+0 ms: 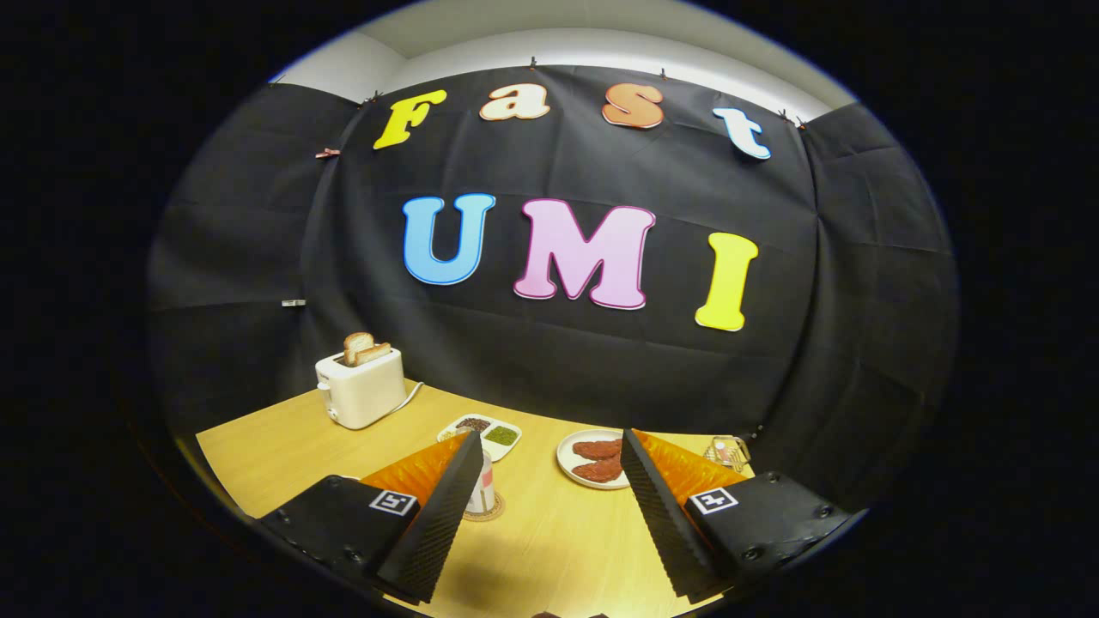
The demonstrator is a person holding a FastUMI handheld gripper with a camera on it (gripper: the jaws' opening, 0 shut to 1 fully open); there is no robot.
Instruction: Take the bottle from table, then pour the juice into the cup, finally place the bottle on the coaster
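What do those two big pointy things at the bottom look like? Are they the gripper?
Yes, that is the gripper. Its two fingers are wedge-shaped, with black ribbed pads on the inner faces and orange ridged backs. Each finger sits on a black block with small screws, and each block carries a little square black-and-white marker. The fingers stand apart, with nothing between them.

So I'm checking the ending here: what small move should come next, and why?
Probably back the claw straight away from the table. Its fingers stand wide apart holding nothing, and the bottle stands on the coaster beside one finger.
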